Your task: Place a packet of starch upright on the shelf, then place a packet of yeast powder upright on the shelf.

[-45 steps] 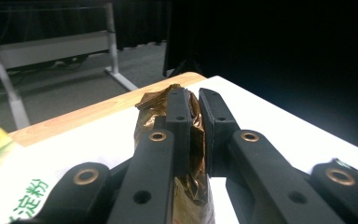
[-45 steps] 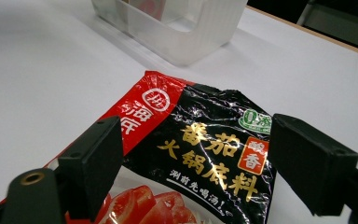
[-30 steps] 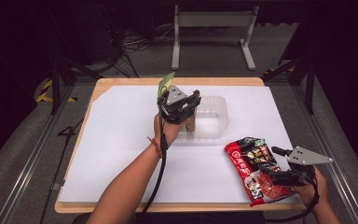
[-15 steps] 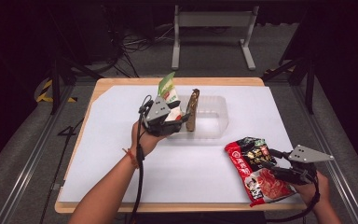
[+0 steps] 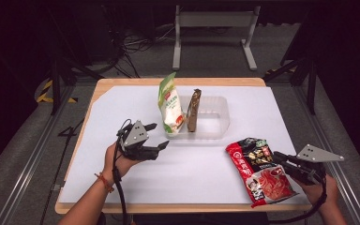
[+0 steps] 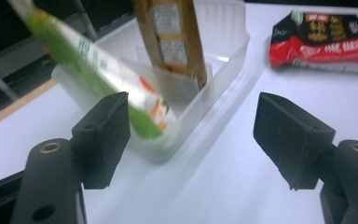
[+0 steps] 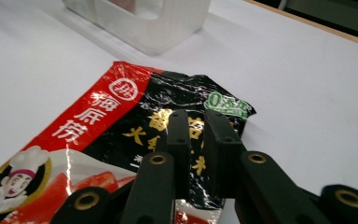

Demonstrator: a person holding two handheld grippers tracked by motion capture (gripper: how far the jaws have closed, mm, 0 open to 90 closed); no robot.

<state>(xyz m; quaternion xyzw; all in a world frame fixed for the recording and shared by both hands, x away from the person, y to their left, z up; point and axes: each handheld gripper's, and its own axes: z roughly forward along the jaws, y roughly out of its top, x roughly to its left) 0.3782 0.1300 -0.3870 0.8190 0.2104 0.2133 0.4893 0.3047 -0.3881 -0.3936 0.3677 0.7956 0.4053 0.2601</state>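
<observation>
A clear plastic tray (image 5: 217,123) stands at the table's middle back. A green and white pouch (image 5: 170,104) leans in its left end, and a brown packet (image 5: 194,109) stands upright beside it. My left gripper (image 5: 158,136) hovers near-left of the tray, open and empty; its jaws have just been opening. The left gripper view looks between those jaws (image 6: 191,135) at the pouch (image 6: 98,70), the brown packet (image 6: 172,37) and the tray (image 6: 223,60). A red and black noodle packet (image 5: 260,171) lies at the front right. My right gripper (image 7: 200,135) has just been closing and pinches the packet (image 7: 121,102).
A white sheet (image 5: 122,112) covers the wooden table (image 5: 98,89). A metal stand (image 5: 213,35) and cables lie on the floor beyond the far edge. Dark rails run along both sides. The right gripper (image 5: 281,158) sits close to the table's front right corner.
The left gripper let go of the green pouch, opened, and drew back from the tray toward the near left. The right gripper's jaws closed on the noodle packet; that hand stayed put.
</observation>
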